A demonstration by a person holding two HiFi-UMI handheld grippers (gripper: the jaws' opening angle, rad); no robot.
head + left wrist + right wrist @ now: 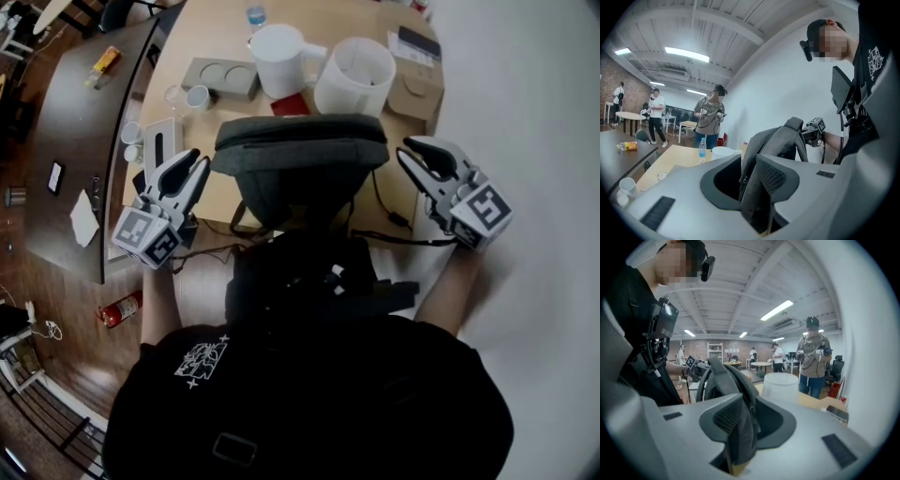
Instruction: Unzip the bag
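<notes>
Dark grey fabric backpack, upright at the near edge of the light wooden surface, flanked by both claws.
The left claw is at the bag's left side, its jaws apart with the side of the bag between them, not clamped. The right claw is at the bag's right side, likewise parted around the fabric edge. Just behind the bag stand a white plastic jug and a white round bucket.

Black short-sleeved T-shirt with small white print
</notes>
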